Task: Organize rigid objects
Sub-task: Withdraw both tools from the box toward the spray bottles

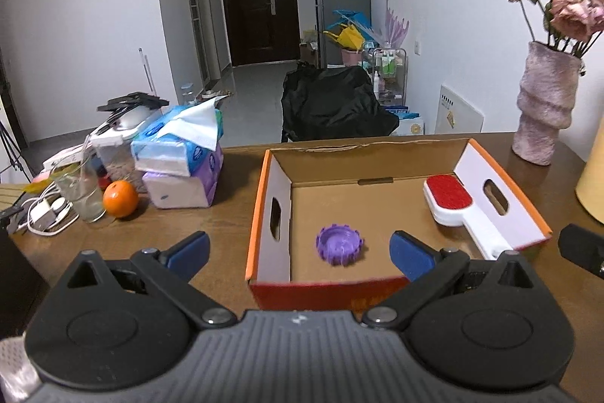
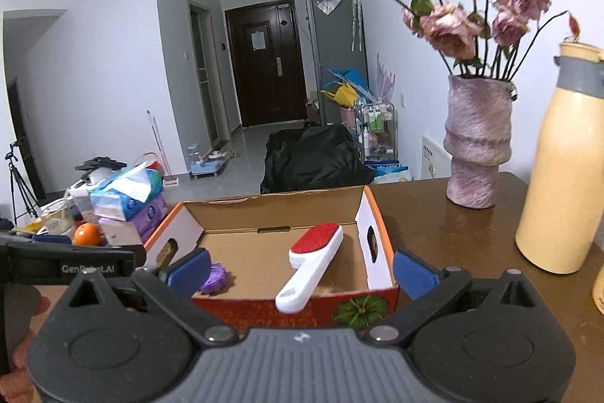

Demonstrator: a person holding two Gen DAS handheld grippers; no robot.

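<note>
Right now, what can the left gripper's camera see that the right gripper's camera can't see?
Only the left wrist view shows the white charger and cables. Only the right wrist view shows the tall yellow bottle and a tripod. Both show the cardboard box, the purple cap and red-and-white brush inside it, the orange, tissue packs and the vase.

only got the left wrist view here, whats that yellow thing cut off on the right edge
Observer: A tall cream bottle with a grey band, upright on the table right of the vase.
Operator: is the right tool holding anything
Observer: No, the right tool is open and empty, facing the box.
Operator: brush fully inside the box
Observer: No, the brush handle end lies over the box's front wall.
</note>
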